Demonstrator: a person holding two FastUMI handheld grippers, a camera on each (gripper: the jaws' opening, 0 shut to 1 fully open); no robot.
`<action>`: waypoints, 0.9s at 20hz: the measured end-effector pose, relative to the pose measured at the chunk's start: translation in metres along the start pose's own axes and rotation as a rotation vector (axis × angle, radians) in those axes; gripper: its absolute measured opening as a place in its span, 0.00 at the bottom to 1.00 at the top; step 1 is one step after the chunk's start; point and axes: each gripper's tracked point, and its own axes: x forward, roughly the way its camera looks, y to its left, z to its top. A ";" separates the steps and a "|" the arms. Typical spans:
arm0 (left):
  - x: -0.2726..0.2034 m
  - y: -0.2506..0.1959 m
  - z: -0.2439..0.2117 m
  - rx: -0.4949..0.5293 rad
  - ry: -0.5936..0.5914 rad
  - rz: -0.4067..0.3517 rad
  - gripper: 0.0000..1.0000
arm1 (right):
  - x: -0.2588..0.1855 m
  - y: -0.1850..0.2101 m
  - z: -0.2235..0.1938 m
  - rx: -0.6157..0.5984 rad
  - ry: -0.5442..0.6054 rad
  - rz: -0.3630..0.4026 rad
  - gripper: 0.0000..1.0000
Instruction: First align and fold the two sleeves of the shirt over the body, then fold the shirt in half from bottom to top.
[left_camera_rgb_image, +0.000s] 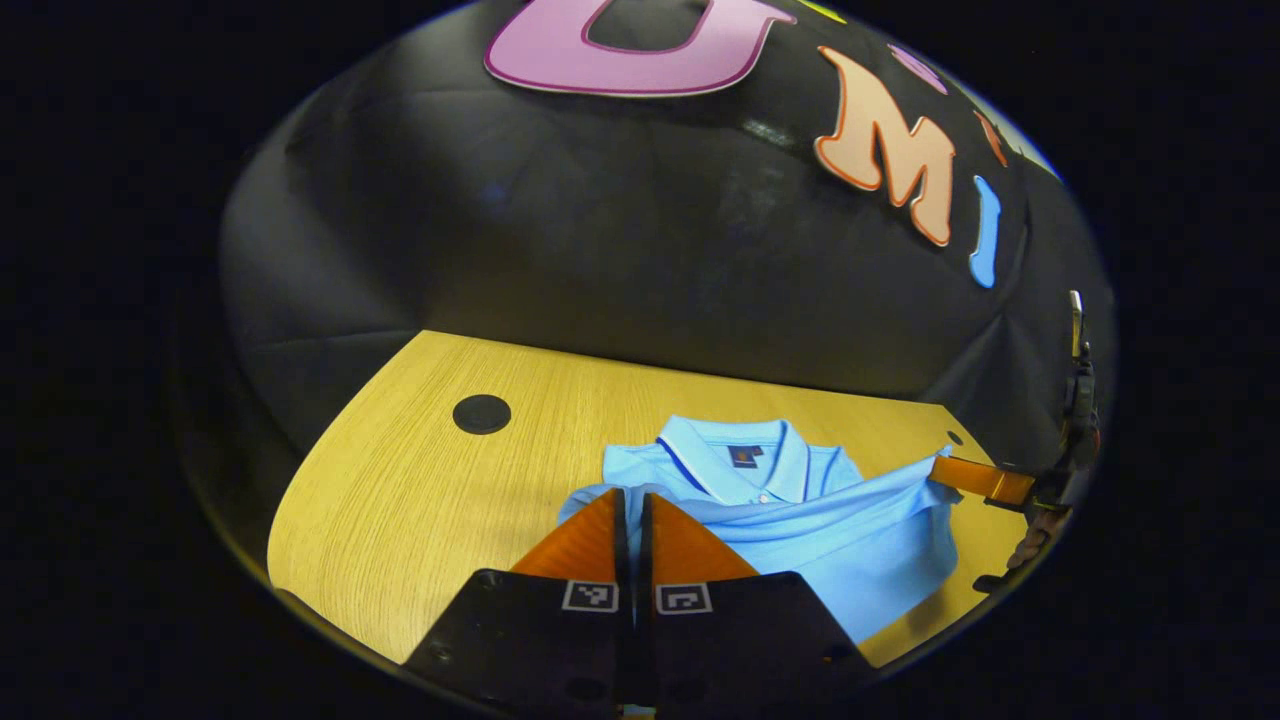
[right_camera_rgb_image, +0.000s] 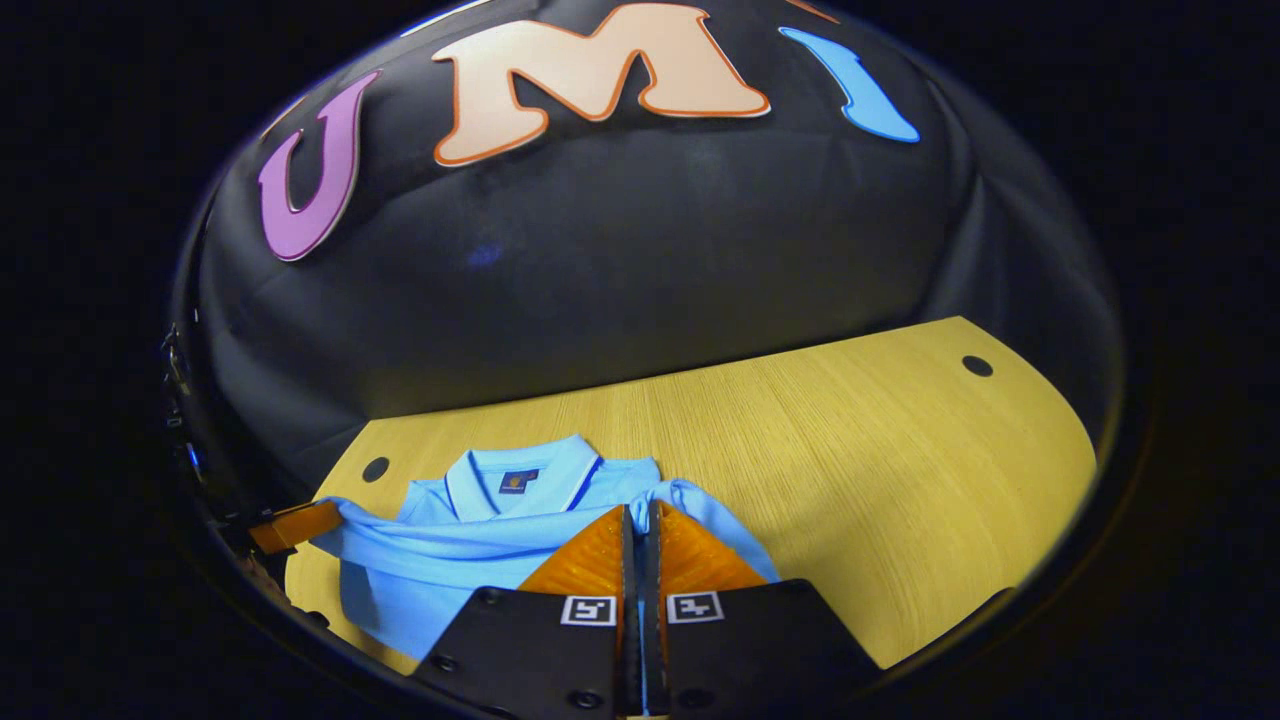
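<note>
Wood-grain surface (left_camera_rgb_image: 400, 500) carries the blue shirt (left_camera_rgb_image: 860, 550), collar (left_camera_rgb_image: 735, 465) toward the booth wall, long axis running from me to that wall. Sleeves look folded in. I judge the bottom-to-top fold underway: my left hand-held gripper (left_camera_rgb_image: 633, 520) and right hand-held gripper (right_camera_rgb_image: 641, 535) each sit pinched together on a lifted hem corner, hem stretched between them. Laying it onto the collar remains.

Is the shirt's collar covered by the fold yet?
No: in the left gripper view the collar of the shirt lies bare on the table, beyond the lifted edge.
</note>
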 end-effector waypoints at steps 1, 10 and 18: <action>0.008 0.002 -0.004 -0.007 0.008 0.011 0.00 | 0.006 0.002 -0.003 0.025 0.015 -0.001 0.06; -0.007 -0.011 0.011 -0.003 -0.019 0.012 0.96 | -0.018 -0.006 0.013 0.077 -0.004 -0.013 0.93; -0.117 -0.029 0.012 0.018 -0.030 -0.011 0.96 | -0.150 -0.003 0.018 -0.052 -0.062 0.024 0.98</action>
